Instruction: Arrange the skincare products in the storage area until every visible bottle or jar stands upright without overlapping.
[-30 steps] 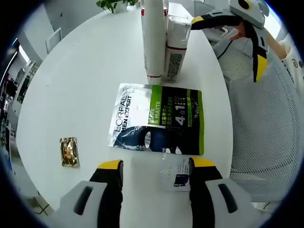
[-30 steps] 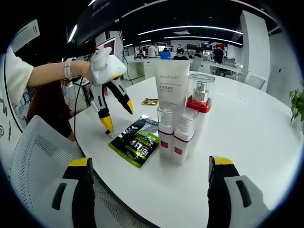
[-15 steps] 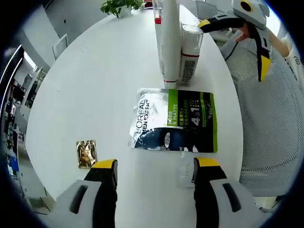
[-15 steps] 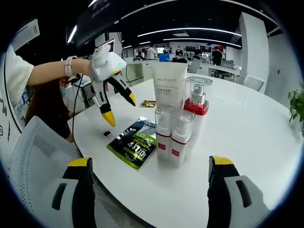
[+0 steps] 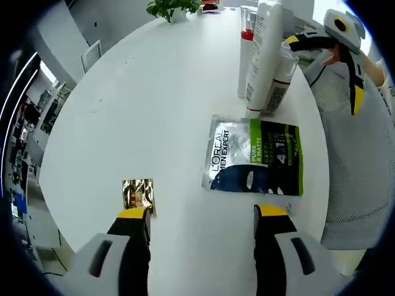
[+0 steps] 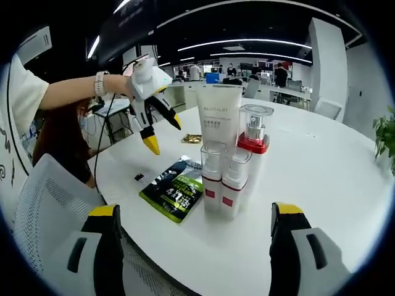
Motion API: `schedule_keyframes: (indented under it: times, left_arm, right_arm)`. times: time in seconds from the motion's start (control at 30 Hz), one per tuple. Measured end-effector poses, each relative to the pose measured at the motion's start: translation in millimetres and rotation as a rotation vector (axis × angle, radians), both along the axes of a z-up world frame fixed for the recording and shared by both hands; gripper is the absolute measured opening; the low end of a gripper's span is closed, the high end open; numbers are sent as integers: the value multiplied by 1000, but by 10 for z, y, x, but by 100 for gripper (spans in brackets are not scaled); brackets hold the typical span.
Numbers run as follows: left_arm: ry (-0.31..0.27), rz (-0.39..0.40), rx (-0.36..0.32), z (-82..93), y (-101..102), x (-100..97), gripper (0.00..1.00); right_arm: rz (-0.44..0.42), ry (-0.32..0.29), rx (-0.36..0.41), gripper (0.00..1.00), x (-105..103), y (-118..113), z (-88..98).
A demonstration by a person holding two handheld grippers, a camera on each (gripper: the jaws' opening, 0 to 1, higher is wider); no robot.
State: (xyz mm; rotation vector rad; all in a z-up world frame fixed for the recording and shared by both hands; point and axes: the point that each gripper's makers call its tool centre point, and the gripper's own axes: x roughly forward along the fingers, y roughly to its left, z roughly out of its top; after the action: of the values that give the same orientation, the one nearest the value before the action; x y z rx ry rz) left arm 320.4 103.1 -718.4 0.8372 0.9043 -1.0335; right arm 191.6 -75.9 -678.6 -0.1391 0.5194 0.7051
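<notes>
A white tube (image 6: 219, 120), a pump bottle with a red collar (image 6: 254, 137) and two small clear-capped bottles (image 6: 213, 176) (image 6: 234, 182) stand upright in a tight group on the white round table (image 6: 321, 160). In front of them a dark and green L'Oreal pouch (image 6: 174, 188) lies flat. My left gripper (image 6: 164, 134) hangs open in the air above the pouch's far side. From the left gripper view, the pouch (image 5: 253, 157) lies ahead on the right and the tube (image 5: 265, 58) beyond it. My left gripper (image 5: 202, 213) holds nothing. My right gripper (image 6: 194, 211) is open and empty, short of the bottles.
A gold sachet (image 5: 138, 194) lies close to my left jaw, also seen as the gold sachet (image 6: 192, 139) behind the pouch. A small dark sachet (image 6: 139, 177) rests near the table edge. A mesh chair (image 6: 49, 203) stands at the table's rim. A plant (image 5: 173, 7) sits far off.
My left gripper has risen from the table beside the pouch and drawn back toward the gold sachet. The small dark sachet lies where the gripper was. The right gripper has held still.
</notes>
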Motion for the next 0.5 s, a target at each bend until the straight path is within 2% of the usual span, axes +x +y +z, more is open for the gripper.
schedule_keyframes:
  times: [0.1, 0.4, 0.5]
  left_arm:
    - [-8, 2, 4, 1, 9, 61, 65]
    - [-9, 21, 11, -2, 43, 218, 66]
    - [-6, 31, 13, -10, 41, 325, 66]
  right_arm:
    - [-7, -13, 29, 100, 14, -3, 63]
    - [-30, -43, 15, 100, 43, -36, 208]
    - [-32, -55, 7, 100, 49, -28, 263]
